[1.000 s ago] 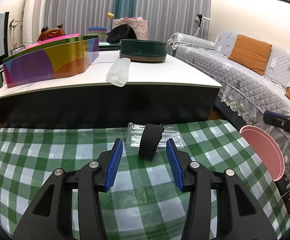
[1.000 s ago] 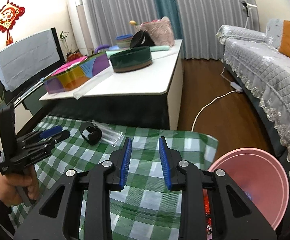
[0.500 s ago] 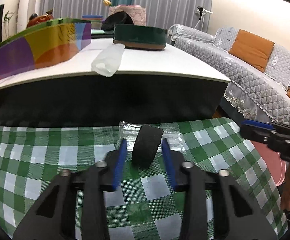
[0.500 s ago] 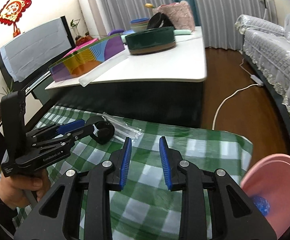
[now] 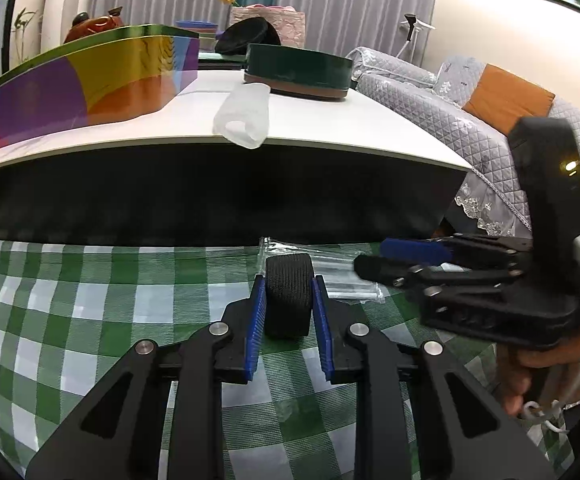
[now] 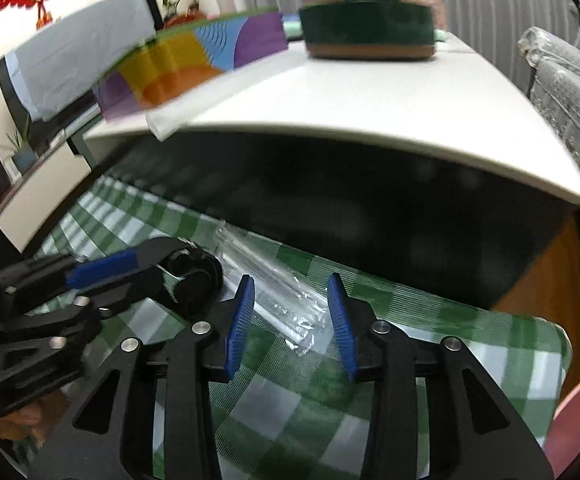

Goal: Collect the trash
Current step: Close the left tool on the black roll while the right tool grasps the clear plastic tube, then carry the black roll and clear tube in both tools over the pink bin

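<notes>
Ahead of us runs a white table (image 5: pixel 330 120) with a dark front. On it we see a long, shiny box (image 5: pixel 90 80) in purple, yellow and orange, a round dark-green tin (image 5: pixel 298 70) with a brown base, and a frosted plastic roll (image 5: pixel 246 114) poking over the near edge. Farther back stand a pink bag (image 5: pixel 268 24) and a black hat (image 5: pixel 244 38). To the right we find a grey quilted sofa (image 5: pixel 430 96) with orange cushions (image 5: pixel 508 98). Grey curtains (image 5: pixel 350 0) hang behind. A covered screen (image 6: pixel 82 64) leans at the left wall.
</notes>
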A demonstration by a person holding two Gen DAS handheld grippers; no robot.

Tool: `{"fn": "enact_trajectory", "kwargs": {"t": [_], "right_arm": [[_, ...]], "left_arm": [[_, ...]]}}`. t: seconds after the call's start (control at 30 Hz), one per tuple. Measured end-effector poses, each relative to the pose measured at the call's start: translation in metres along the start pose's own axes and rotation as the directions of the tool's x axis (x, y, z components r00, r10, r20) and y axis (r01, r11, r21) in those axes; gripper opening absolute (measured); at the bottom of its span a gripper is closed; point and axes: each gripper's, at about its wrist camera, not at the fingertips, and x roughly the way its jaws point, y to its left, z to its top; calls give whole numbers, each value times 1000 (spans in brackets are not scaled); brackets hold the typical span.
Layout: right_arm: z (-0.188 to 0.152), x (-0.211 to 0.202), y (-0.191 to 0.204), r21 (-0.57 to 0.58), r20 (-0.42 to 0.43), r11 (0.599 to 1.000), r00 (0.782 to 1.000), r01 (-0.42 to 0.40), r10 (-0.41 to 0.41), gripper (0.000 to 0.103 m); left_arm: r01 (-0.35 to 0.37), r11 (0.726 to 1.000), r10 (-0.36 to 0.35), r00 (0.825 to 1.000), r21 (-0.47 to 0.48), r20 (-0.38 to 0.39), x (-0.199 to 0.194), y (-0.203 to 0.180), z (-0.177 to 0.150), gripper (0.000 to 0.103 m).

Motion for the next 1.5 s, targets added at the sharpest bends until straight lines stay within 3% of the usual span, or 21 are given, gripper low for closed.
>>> {"fn": "enact_trajectory", "kwargs": {"t": [0.13, 0.2, 0.27, 0.33, 0.67, 1.3, 1.5], "right_arm": [[-3, 17, 5, -34, -48, 999, 999, 5, -6, 36], [-5, 19, 7, -41, -50, 999, 999, 11, -13, 25], [-6, 18, 7, -31, -57, 999, 998, -3, 2, 6], [-8, 12, 7, -28, -56, 1000, 998, -9, 7, 3], [-20, -36, 11, 1, -25, 1000, 1000, 4, -4, 1], [-68, -169, 27, 54, 82, 997, 995, 60, -64, 1], [-83, -211, 27, 78, 131, 994, 988, 76, -86, 1]], "left_arm": [[-8, 1000, 8, 1000, -12, -4, -1, 5, 1, 23], [-9, 1000, 9, 1000, -13, -8, -1, 6, 0, 23], [-11, 1000, 11, 1000, -14, -9, -1, 6, 1, 23], [-11, 1000, 11, 1000, -16, -9, -3, 6, 2, 23], [3, 1000, -3, 1000, -13, 7, -26, -5, 1, 23], [49, 997, -53, 996, 61, 66, -109, -46, -15, 23], [77, 996, -80, 995, 40, 67, -126, -49, -27, 23]]}}
